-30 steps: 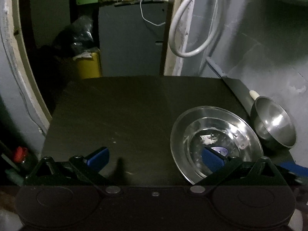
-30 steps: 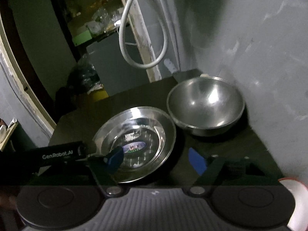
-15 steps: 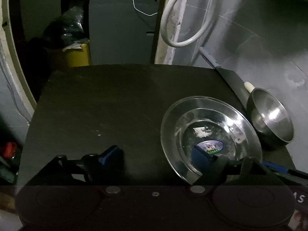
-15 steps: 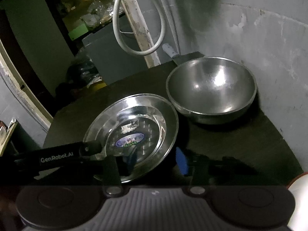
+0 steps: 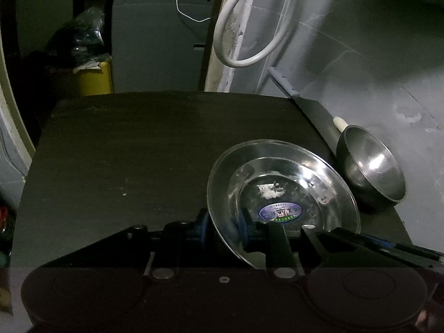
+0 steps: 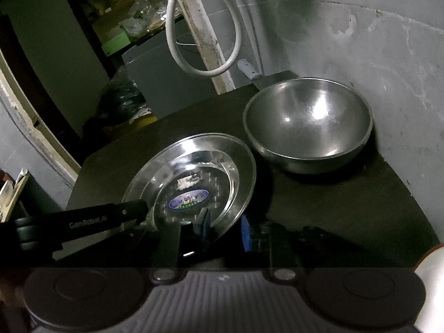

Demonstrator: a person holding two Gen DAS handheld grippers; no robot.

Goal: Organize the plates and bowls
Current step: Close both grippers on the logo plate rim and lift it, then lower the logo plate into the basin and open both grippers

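Note:
A shiny steel plate (image 5: 280,177) with a blue sticker lies on the dark table (image 5: 144,149); it also shows in the right wrist view (image 6: 194,172). A steel bowl (image 6: 308,125) stands just right of it against the wall, seen too in the left wrist view (image 5: 371,166). My left gripper (image 5: 223,227) is shut on the plate's near left rim. My right gripper (image 6: 224,227) is shut on the plate's near right rim. The plate is tilted slightly. The left gripper's arm (image 6: 83,222) enters the right wrist view from the left.
A grey wall (image 6: 374,41) rises right behind the bowl. A white hose loop (image 5: 244,27) hangs at the far table edge. A grey-handled knife (image 5: 283,83) leans by the wall. A yellow bin (image 5: 94,77) and grey cabinet (image 5: 158,44) stand beyond the table.
Both grippers have moved in and closed from wide open onto the near rim of the plate, the left from the left, the right from the right. The bowl has not moved.

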